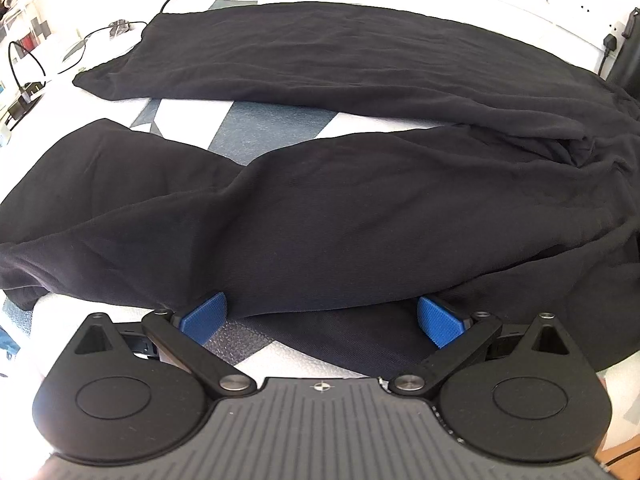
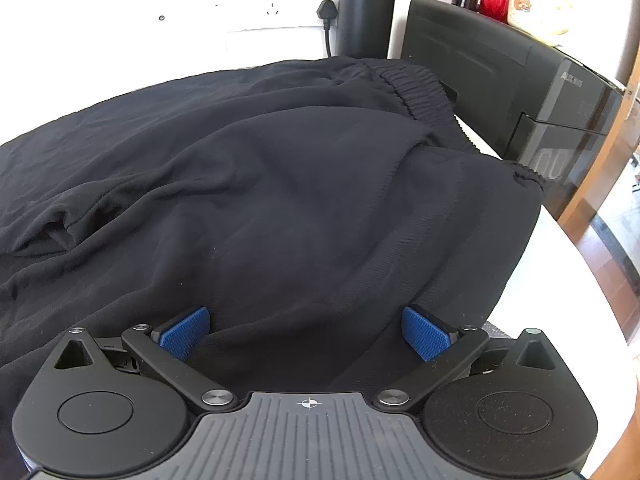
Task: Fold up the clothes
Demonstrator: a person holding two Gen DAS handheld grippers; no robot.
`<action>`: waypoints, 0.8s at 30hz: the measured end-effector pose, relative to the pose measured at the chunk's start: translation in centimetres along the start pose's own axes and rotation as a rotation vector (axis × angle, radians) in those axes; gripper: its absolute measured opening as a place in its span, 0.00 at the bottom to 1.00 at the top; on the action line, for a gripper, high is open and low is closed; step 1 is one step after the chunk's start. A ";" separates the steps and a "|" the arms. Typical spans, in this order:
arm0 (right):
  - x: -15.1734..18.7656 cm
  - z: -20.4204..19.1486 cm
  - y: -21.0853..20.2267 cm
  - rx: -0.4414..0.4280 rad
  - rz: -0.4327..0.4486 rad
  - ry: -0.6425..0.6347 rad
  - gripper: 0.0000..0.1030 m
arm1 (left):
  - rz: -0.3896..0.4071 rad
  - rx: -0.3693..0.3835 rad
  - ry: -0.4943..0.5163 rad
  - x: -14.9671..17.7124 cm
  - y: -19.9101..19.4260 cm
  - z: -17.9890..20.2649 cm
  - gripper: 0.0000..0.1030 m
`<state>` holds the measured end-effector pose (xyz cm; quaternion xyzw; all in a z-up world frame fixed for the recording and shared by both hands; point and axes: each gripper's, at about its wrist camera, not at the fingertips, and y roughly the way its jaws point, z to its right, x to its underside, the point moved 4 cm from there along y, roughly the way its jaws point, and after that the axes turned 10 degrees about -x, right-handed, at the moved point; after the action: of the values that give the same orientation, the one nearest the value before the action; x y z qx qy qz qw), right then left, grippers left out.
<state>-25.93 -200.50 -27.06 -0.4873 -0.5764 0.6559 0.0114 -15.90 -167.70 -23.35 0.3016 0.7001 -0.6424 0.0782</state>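
Black sweatpants (image 1: 320, 208) lie spread on a white table (image 1: 100, 96), both legs running left, the far leg (image 1: 320, 56) apart from the near leg. My left gripper (image 1: 320, 316) is open at the near leg's front edge, its blue pads (image 1: 204, 316) wide apart with the cloth's hem between them. The right wrist view shows the hip part of the sweatpants (image 2: 280, 200) with the ribbed waistband (image 2: 420, 88) at the far right. My right gripper (image 2: 306, 334) is open too, blue pads (image 2: 424, 334) set either side of a raised fold of cloth.
Cables (image 1: 28, 68) and small devices lie at the table's left end. A black appliance (image 2: 520, 92) and a dark cylinder (image 2: 364, 4) stand behind the waistband, near wall sockets (image 2: 324, 12). A grey patterned mat (image 1: 264, 128) shows between the legs. The table's right edge (image 2: 580, 280) drops off.
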 end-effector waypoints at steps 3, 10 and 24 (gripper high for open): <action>-0.2 0.0 0.1 0.006 0.001 0.013 0.99 | 0.009 0.001 -0.012 0.1 0.0 -0.1 1.00; -0.4 0.0 0.1 0.014 0.000 0.015 0.99 | 0.038 0.033 0.014 0.4 -0.1 -0.6 1.00; -2.1 -1.8 -1.2 -0.005 0.045 0.030 0.99 | 0.198 -0.106 -0.231 0.5 -4.4 -12.6 1.00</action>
<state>-24.32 -199.93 -24.59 -0.5099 -0.5668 0.6471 0.0039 -15.04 -155.56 -17.82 0.2888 0.6861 -0.6243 0.2369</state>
